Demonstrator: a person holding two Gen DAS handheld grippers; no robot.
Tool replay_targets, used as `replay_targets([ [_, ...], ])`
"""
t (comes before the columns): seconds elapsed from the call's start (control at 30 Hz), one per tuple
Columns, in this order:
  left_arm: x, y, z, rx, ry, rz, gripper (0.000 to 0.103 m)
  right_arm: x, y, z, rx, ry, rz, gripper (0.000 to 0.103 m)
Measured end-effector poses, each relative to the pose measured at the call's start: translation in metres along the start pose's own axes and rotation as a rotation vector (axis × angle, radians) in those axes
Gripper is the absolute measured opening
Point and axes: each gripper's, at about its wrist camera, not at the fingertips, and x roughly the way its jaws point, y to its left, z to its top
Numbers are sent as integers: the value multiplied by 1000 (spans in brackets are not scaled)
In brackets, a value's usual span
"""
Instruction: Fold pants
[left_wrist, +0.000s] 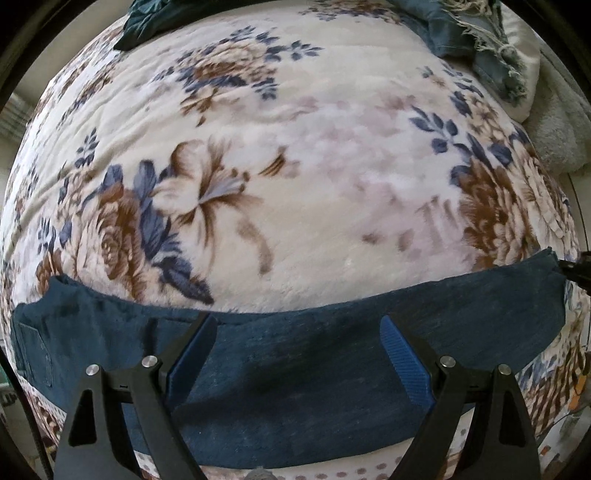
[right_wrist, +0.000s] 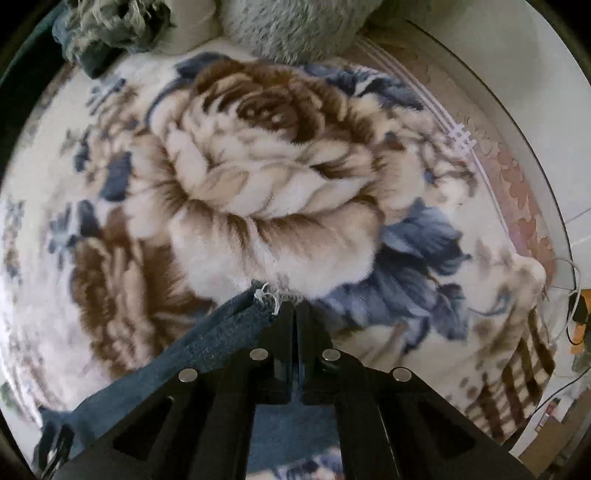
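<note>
Dark blue pants (left_wrist: 295, 369) lie in a long band across the flowered blanket (left_wrist: 295, 166), with a pocket at the left end. My left gripper (left_wrist: 297, 325) points down over the middle of the band, its blue-padded fingers (left_wrist: 404, 358) wide apart and nothing pinched. In the right wrist view the pants (right_wrist: 207, 350) run off to the lower left. My right gripper (right_wrist: 295, 308) has its jaws pressed together on the frayed hem (right_wrist: 264, 295) at the pants' end. The right gripper's black tip (left_wrist: 576, 271) also shows at the right end of the band.
Dark teal clothing (left_wrist: 147, 22) and frayed denim (left_wrist: 480, 40) lie at the far side of the bed. A grey fluffy throw (right_wrist: 288, 29) and a white pillow (left_wrist: 524, 55) are beside them. The bed's edge (right_wrist: 517, 184) runs on the right, with cables (right_wrist: 572, 295) beyond it.
</note>
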Motion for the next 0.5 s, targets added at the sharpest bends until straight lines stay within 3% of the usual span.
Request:
replay_targets([
  [0.03, 1, 2, -1, -8, 6, -8, 90, -10, -10, -5, 35, -12, 44, 19],
  [0.07, 2, 5, -3, -22, 20, -22, 90, -19, -22, -12, 79, -26, 67, 48],
  [0.1, 5, 7, -6, -37, 36, -38, 90, -28, -37, -25, 129, -55, 114, 70],
  [0.2, 16, 10, -16, -75, 91, -96, 90, -23, -60, -58, 203, -42, 227, 73],
  [0.33, 39, 7, -31, -86, 135, -124, 90, 24, -61, -110, 308, 48, 373, 73],
  [0.43, 51, 6, -34, -85, 130, -129, 91, 36, -59, -125, 338, -48, 516, 73],
  [0.5, 58, 9, -34, -111, 137, -158, 100, 37, -58, -128, 349, -108, 636, 71],
])
